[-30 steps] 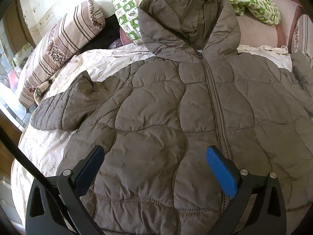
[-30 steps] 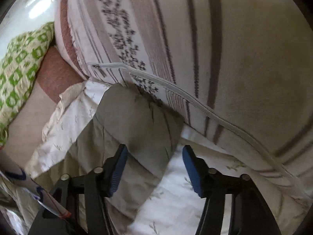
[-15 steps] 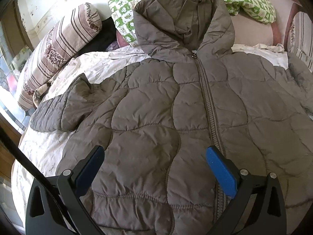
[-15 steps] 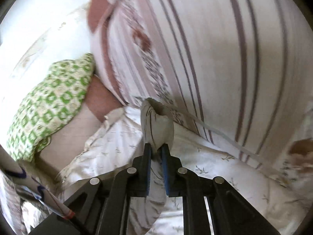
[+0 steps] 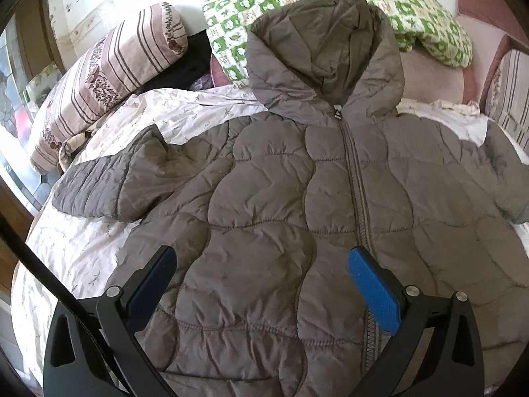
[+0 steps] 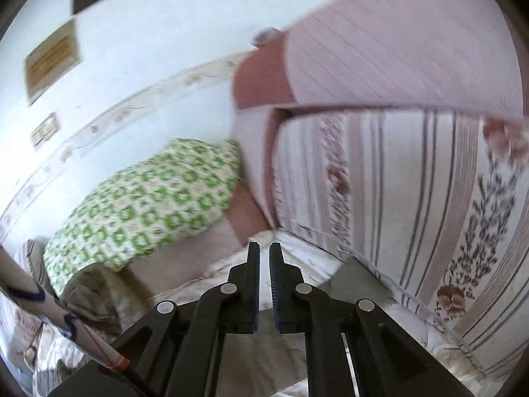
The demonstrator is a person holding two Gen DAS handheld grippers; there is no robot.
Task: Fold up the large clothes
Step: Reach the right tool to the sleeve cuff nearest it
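Note:
A grey-brown quilted hooded jacket [image 5: 264, 178] lies zipped and face up on the bed, its hood toward the pillows. One sleeve [image 5: 109, 185] rests folded at the left. My left gripper [image 5: 261, 254] hovers open over the jacket's lower front, nothing between its blue pads. In the right wrist view my right gripper [image 6: 264, 251] is raised and shut. Grey sleeve cloth [image 6: 362, 283] runs under its fingers, and no cloth sticks out past the tips. The jacket's other sleeve [image 5: 502, 172] leaves the left wrist view at the right edge.
A white floral sheet [image 5: 82, 244] covers the bed. A striped bolster [image 5: 109, 76] lies at the back left and a green patterned pillow [image 5: 413, 10] behind the hood. Close on the right stands a large striped cushion [image 6: 413, 198], with the wall [image 6: 148, 49] behind.
My right gripper closed on the sleeve cuff, then rose and tilted up, so the wall and cushion top now show. The left gripper lifted slightly and stayed open.

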